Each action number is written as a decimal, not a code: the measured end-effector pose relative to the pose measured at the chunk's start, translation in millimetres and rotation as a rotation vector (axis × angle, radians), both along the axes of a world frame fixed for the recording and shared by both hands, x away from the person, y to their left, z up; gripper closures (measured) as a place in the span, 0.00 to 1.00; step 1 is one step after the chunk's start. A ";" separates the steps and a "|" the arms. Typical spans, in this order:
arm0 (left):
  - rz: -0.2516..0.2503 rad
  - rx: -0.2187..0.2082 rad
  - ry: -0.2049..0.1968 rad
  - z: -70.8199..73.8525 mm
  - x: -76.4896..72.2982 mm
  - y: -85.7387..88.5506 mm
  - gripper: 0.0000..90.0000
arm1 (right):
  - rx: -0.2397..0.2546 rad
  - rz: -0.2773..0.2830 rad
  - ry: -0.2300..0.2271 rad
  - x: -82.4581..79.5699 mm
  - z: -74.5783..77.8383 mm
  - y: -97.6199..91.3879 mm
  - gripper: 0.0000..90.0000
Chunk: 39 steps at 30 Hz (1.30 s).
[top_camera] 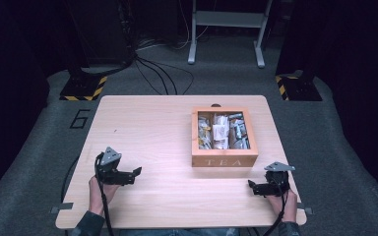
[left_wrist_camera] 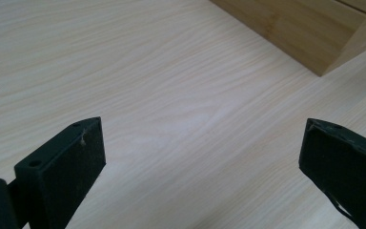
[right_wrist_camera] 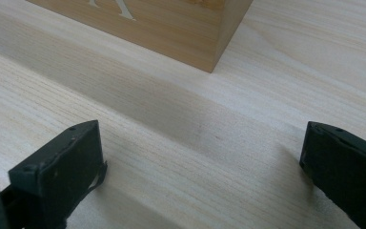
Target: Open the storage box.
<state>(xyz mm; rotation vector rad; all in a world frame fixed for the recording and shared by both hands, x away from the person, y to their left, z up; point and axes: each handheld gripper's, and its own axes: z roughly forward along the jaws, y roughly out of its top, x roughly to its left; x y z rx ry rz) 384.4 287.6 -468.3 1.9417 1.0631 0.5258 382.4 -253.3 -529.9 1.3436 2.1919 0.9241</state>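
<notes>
A wooden box (top_camera: pixel 224 160) marked TEA stands right of the table's middle, lid off, its compartments packed with several tea bags (top_camera: pixel 221 130). My left gripper (top_camera: pixel 137 173) rests low over the front left of the table, open and empty, pointing right toward the box. My right gripper (top_camera: pixel 250 185) sits at the front right, just below the box's right corner, open with nothing between its jaws. In the left gripper view the box corner (left_wrist_camera: pixel 310 33) lies at the upper right. In the right gripper view the box corner (right_wrist_camera: pixel 181 28) is close ahead.
The light wooden table (top_camera: pixel 147 128) has bare room left of the box. Beyond the far edge lie cables (top_camera: pixel 157 73) on grey carpet, a white stand (top_camera: pixel 226 29), and two yellow-black striped bases (top_camera: pixel 83 88).
</notes>
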 end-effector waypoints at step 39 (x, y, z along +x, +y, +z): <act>-0.249 -0.003 0.021 0.6 45.6 -124.2 0.03 | 0.002 0.002 0.001 -0.3 0.3 -0.4 0.02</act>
